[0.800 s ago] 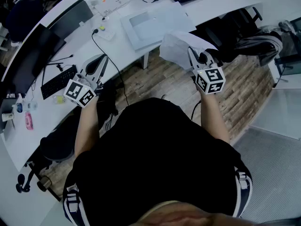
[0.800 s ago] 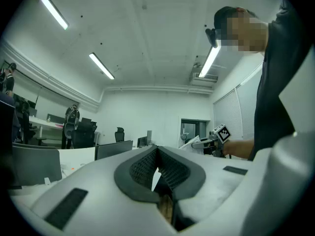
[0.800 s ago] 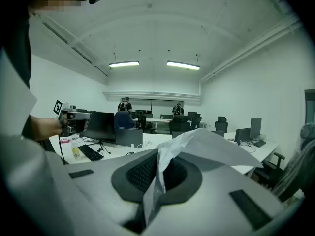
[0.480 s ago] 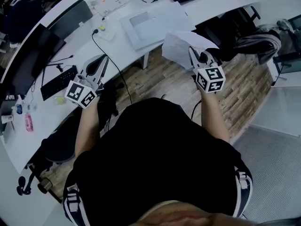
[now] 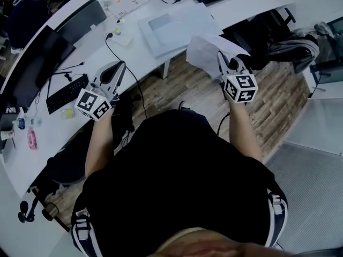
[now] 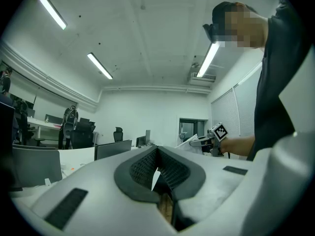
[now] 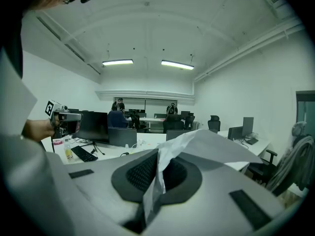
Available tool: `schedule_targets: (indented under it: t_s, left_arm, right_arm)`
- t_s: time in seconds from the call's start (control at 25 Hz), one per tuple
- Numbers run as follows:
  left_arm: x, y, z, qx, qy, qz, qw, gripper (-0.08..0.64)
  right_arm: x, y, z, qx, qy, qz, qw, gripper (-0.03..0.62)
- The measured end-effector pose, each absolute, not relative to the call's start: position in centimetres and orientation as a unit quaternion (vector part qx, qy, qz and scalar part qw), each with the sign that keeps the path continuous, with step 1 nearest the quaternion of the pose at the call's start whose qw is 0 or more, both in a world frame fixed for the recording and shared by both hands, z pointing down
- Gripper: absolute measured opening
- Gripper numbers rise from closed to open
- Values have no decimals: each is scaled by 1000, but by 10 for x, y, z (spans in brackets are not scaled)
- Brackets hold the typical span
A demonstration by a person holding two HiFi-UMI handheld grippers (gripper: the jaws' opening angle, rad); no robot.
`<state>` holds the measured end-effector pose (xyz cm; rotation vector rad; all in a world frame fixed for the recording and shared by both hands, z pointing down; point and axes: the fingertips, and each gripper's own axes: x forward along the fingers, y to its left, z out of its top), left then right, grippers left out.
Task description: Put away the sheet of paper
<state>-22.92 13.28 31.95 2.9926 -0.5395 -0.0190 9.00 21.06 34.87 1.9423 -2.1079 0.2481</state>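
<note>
The white sheet of paper [image 5: 206,48], crumpled where it is pinched, hangs in the air over the desk's front edge, and my right gripper [image 5: 224,63] is shut on its near edge. In the right gripper view the sheet [image 7: 211,146] rises out from between the pressed pads and fans off to the right. My left gripper [image 5: 111,78] is held level over the desk edge at the left, shut with nothing in it. In the left gripper view its dark pads [image 6: 142,168] meet at the tips, and the right gripper [image 6: 209,141] with the paper [image 6: 189,141] shows beyond.
A long curved white desk [image 5: 134,55] carries a flat grey device [image 5: 161,28], a black keyboard [image 5: 67,92], dark monitors [image 5: 37,68] and a trailing cable [image 5: 120,58]. An office chair with a jacket [image 5: 292,50] stands at the right on the wooden floor [image 5: 177,87].
The right gripper and the sheet have drifted slightly right and away. The left gripper has shifted a little to the right.
</note>
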Motion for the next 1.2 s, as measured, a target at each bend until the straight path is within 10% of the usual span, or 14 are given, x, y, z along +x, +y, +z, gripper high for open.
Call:
schedule_targets:
  t_s: [1.2]
  left_arm:
    - [-152, 98, 354, 984, -156, 67, 55, 21]
  right_arm:
    - [159, 157, 380, 669, -723, 119, 123, 15]
